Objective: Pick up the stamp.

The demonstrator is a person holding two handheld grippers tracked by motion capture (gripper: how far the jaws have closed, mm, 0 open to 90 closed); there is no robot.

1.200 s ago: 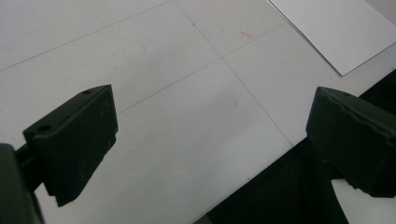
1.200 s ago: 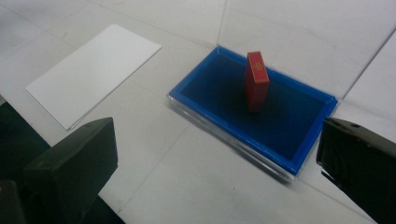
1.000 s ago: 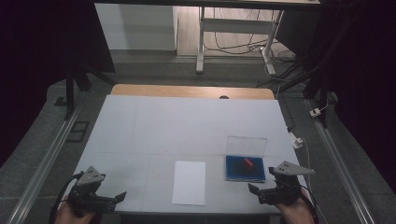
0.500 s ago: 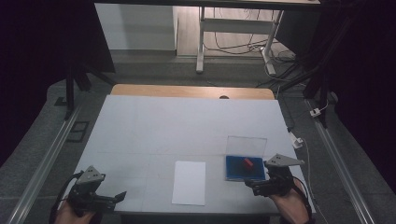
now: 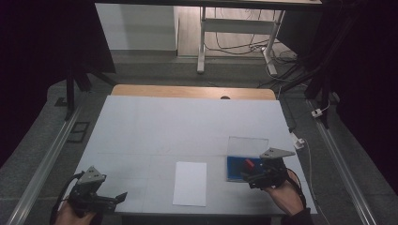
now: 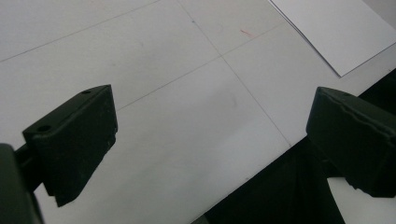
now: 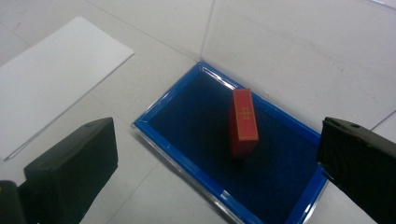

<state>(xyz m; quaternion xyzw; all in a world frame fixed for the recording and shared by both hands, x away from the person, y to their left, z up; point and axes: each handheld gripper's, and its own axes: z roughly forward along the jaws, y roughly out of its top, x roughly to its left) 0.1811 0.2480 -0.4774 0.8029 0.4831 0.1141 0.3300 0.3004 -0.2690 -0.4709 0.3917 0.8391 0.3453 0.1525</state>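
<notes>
A small red block (image 7: 243,122) with a gold mark stands on its edge in a shallow blue-lined tray (image 7: 187,112), whose clear lid (image 5: 247,146) stands open behind it. My right gripper (image 5: 251,177) hovers open over the tray's near side; the red block (image 5: 248,163) lies just ahead of its jaws. A white sheet of paper (image 5: 190,183) lies flat left of the tray. My left gripper (image 5: 112,199) rests open at the table's near left corner, nothing between its jaws; the sheet's corner (image 6: 345,32) lies beyond it.
The white table top (image 5: 187,126) has faint pencil lines across it. A wooden strip (image 5: 192,91) runs along its far edge. Metal rails (image 5: 47,154) flank both sides. A white plug (image 5: 297,140) and cable lie off the right edge.
My right gripper has moved forward and left from the table's near edge to the blue tray. The left gripper has barely shifted.
</notes>
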